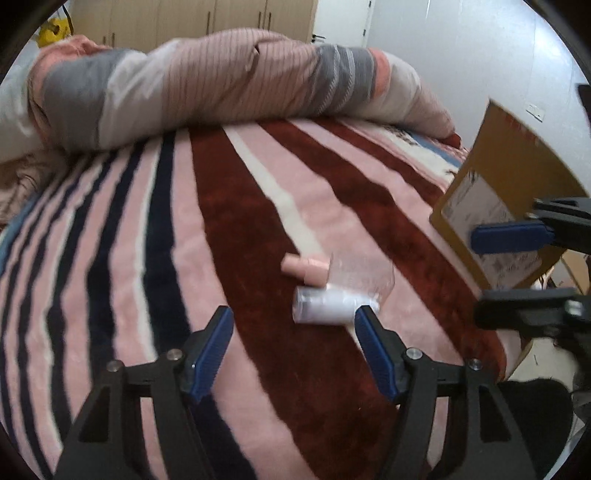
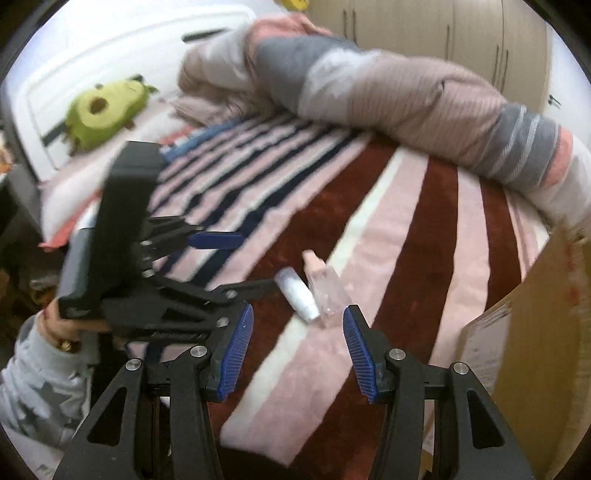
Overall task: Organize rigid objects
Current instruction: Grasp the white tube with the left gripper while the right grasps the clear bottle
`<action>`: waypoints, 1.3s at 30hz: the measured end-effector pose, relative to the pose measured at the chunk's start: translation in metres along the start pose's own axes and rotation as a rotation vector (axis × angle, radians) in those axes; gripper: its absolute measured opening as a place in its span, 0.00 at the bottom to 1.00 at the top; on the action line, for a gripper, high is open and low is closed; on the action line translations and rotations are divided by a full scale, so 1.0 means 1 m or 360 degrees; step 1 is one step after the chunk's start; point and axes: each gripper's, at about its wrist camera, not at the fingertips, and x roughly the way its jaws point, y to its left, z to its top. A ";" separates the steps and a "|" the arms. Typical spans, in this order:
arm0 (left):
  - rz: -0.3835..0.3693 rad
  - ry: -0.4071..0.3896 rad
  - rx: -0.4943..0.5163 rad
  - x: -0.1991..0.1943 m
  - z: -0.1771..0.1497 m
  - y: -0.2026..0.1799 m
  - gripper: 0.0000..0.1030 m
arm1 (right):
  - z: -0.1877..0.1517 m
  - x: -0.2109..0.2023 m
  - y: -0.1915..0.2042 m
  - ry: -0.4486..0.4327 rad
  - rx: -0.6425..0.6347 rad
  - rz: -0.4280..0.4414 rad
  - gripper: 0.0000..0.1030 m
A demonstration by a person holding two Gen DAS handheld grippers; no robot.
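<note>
A clear bottle with a pink cap (image 1: 310,271) and a white tube (image 1: 332,306) lie side by side on the striped blanket (image 1: 236,221). My left gripper (image 1: 293,321) is open and empty, just short of the white tube. In the right wrist view the white tube (image 2: 298,293) and the clear bottle (image 2: 327,291) lie just beyond my right gripper (image 2: 297,319), which is open and empty. The left gripper (image 2: 236,258) shows there at the left, open. The right gripper (image 1: 480,277) shows at the right of the left wrist view, open.
A cardboard box (image 1: 509,192) stands at the bed's right edge and also shows in the right wrist view (image 2: 535,332). A rolled quilt (image 1: 229,85) lies across the far side of the bed. A green avocado plush (image 2: 103,110) sits by the headboard. Wardrobes (image 2: 443,33) stand behind.
</note>
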 end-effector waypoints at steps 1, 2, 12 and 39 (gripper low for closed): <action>-0.0026 0.0008 0.0001 0.004 -0.003 -0.001 0.63 | -0.001 0.008 -0.001 0.0019 0.0005 -0.0022 0.46; -0.0059 0.0018 0.0003 0.009 -0.005 -0.002 0.63 | -0.003 0.019 -0.004 0.0035 0.0019 -0.0055 0.46; -0.0195 0.0021 0.0003 0.040 -0.002 -0.013 0.66 | -0.003 0.079 -0.049 0.0066 0.0201 -0.0043 0.45; -0.0021 -0.0035 -0.0047 0.004 -0.012 0.010 0.59 | -0.004 0.094 -0.046 0.0161 0.0194 -0.0029 0.24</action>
